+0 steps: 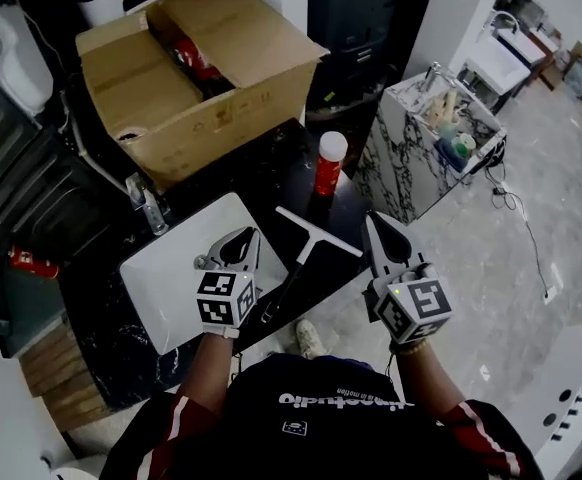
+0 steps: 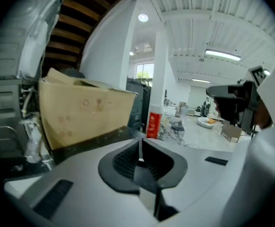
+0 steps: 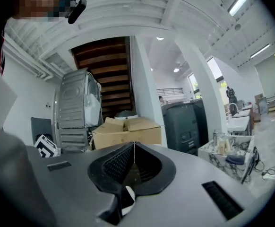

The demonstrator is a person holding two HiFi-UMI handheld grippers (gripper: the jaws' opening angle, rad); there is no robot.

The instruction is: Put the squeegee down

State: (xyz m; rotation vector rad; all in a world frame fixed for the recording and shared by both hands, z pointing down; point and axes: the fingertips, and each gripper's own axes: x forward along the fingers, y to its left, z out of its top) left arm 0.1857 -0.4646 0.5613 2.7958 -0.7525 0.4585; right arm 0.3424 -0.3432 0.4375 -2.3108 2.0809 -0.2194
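Left gripper (image 1: 243, 243) and right gripper (image 1: 376, 230) are both clenched on nothing, with the squeegee (image 1: 293, 268) lying free on the dark counter (image 1: 281, 168) between them, handle running near-to-far just right of the left gripper, blade across the far end.

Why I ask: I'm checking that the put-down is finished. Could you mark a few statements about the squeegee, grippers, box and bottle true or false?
1. The squeegee lies on the dark counter, in neither gripper. True.
2. The cardboard box is closed. False: its flaps stand open.
3. The red bottle stands upright with a white cap. True.
4. The right gripper grips the squeegee's handle. False: its jaws are together and empty.
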